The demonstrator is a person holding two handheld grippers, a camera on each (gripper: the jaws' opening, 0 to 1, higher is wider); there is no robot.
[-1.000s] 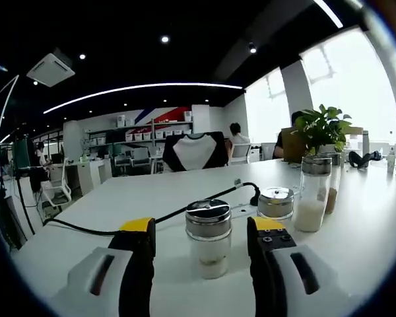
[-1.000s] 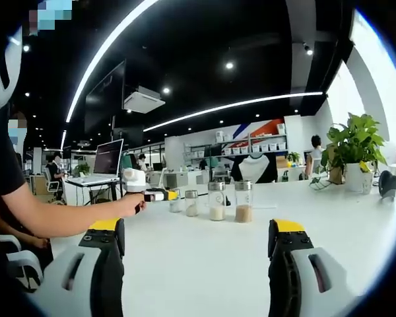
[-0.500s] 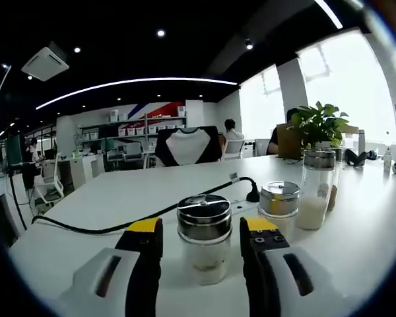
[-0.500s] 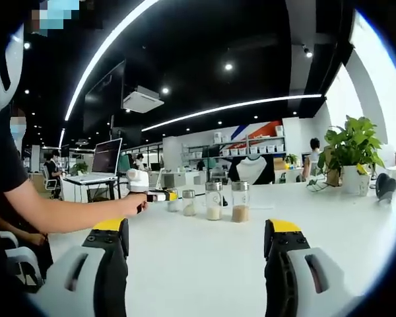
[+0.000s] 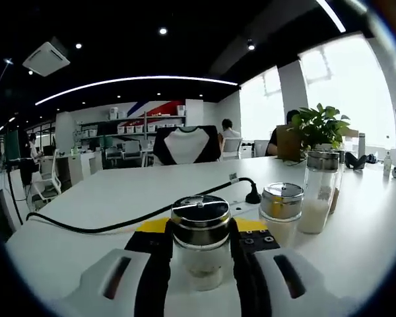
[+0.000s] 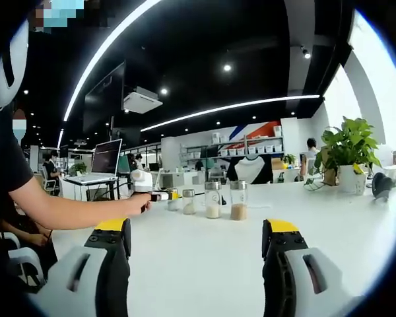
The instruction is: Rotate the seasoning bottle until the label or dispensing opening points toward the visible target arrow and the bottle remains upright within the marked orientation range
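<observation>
In the left gripper view a short glass seasoning bottle (image 5: 200, 246) with a metal shaker lid stands upright on the white table (image 5: 105, 198). My left gripper (image 5: 199, 239) is shut on it, with the yellow-tipped jaws pressed against both sides of the glass. The bottle holds a little pale powder. In the right gripper view my right gripper (image 6: 198, 246) is open and low over the table, with nothing between its jaws. Far ahead in that view a person's hand (image 6: 136, 203) holds the left gripper (image 6: 156, 195) against the leftmost small bottle (image 6: 174, 200).
A short lidded jar (image 5: 281, 206) and a tall bottle (image 5: 319, 191) of white grains stand right of the held bottle. A black cable (image 5: 112, 226) crosses the table behind. A potted plant (image 5: 320, 129) sits far right. Three more bottles (image 6: 213, 200) line up in the right gripper view.
The left jaws have closed from wide apart onto the seasoning bottle, and the camera has moved closer to it. The right gripper has stayed open and nearly still.
</observation>
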